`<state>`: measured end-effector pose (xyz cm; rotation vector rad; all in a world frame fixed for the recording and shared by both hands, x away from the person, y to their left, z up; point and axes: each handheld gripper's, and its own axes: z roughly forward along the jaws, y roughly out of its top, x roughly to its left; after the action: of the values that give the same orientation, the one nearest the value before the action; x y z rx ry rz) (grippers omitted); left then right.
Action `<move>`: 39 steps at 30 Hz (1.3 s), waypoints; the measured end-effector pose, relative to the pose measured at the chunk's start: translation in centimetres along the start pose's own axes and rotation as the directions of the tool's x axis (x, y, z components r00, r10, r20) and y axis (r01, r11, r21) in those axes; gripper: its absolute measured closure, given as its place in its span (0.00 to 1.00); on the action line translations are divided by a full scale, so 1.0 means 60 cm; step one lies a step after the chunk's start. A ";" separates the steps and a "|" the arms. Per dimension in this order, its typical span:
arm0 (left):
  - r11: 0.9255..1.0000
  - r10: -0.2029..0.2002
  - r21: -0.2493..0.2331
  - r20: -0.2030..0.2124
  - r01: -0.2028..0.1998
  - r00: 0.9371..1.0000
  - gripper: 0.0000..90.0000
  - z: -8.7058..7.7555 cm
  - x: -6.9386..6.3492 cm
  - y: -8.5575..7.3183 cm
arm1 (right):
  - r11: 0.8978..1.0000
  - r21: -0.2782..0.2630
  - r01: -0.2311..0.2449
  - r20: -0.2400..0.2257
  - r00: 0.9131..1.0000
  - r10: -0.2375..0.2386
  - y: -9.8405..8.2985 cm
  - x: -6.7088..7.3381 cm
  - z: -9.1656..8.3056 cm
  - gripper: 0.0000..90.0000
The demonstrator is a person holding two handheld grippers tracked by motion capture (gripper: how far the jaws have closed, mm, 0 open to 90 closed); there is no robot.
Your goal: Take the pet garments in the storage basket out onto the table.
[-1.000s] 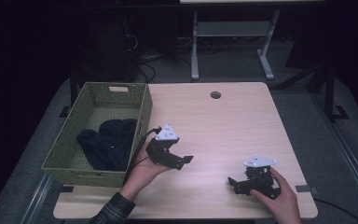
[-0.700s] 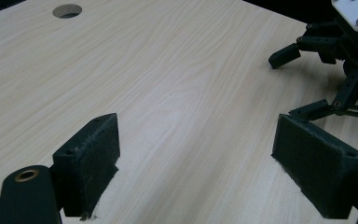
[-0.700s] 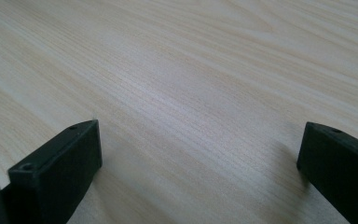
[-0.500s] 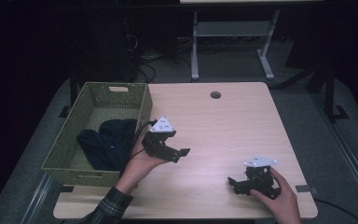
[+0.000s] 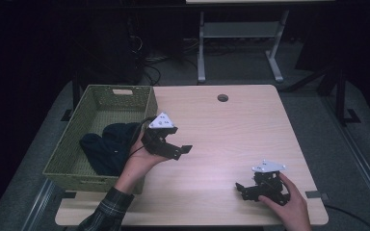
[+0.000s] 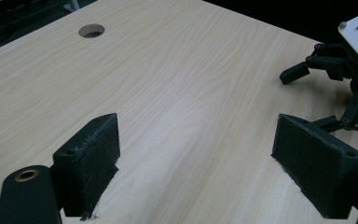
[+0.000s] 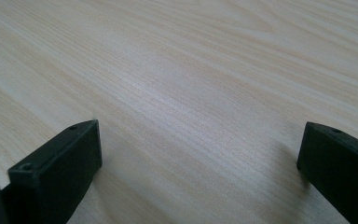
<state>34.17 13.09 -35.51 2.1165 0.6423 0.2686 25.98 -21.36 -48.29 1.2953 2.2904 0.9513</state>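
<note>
My left gripper (image 5: 180,151) is held above the table beside the green woven basket (image 5: 67,154), jaws open and pointing right. In the left gripper view its pads (image 6: 91,158) stand wide apart with bare wood between them. A dark cloth (image 5: 107,147) lies bunched in the basket's near half. My right gripper (image 5: 241,190) rests low near the table's front right, a hand on it, jaws open and pointing left. The right gripper view has its fingers (image 7: 60,170) spread over bare tabletop. The right gripper (image 6: 342,63) also appears at the top right of the left gripper view.
The light wooden table (image 5: 231,139) has a round cable hole (image 5: 222,97) near its far edge, also seen as a hole (image 6: 91,31) in the left gripper view. A grey metal stand (image 5: 236,43) is on the floor behind. The floor around is dark.
My left gripper has risen and drifted a little left and away from the front edge, toward the basket's rim. The right gripper has stayed put.
</note>
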 end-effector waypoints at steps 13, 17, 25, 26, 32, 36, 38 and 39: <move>0.998 -0.054 -0.027 -0.045 0.053 0.998 0.16 -0.036 0.032 -0.009 | 1.000 0.000 -0.001 0.000 1.000 0.001 0.000 0.000 0.000 0.00; 0.997 -0.071 -0.033 -0.054 0.069 0.996 0.16 -0.046 0.040 -0.011 | 1.000 0.000 -0.001 0.000 1.000 0.001 0.000 0.000 0.000 0.00; 0.996 -0.083 -0.032 -0.066 0.081 0.994 0.16 -0.062 0.053 -0.016 | 1.000 0.000 -0.001 0.000 1.000 0.001 0.000 0.000 0.000 0.00; 0.996 -0.083 -0.032 -0.069 0.081 0.994 0.16 -0.064 0.055 -0.017 | 1.000 0.000 -0.001 0.000 1.000 0.001 0.000 0.000 0.000 0.00; 0.996 -0.085 -0.025 -0.080 0.083 0.993 0.16 -0.078 0.064 -0.021 | 1.000 0.000 0.000 0.000 1.000 0.000 0.000 0.000 0.000 0.00; 0.996 -0.091 -0.029 -0.089 0.089 0.992 0.16 -0.088 0.071 -0.024 | 1.000 0.000 -0.001 0.000 1.000 0.001 0.000 0.000 0.000 0.00; 0.996 -0.090 -0.029 -0.095 0.088 0.991 0.16 -0.094 0.075 -0.025 | 1.000 0.000 -0.001 0.000 1.000 0.001 0.000 0.000 0.000 0.00; 0.996 -0.089 -0.030 -0.099 0.087 0.991 0.16 -0.096 0.077 -0.027 | 1.000 0.000 -0.001 0.000 1.000 0.001 0.000 0.000 0.000 0.00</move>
<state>35.12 20.34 -33.61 2.0543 0.7852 0.3338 25.98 -21.36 -48.29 1.2962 2.2902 0.9513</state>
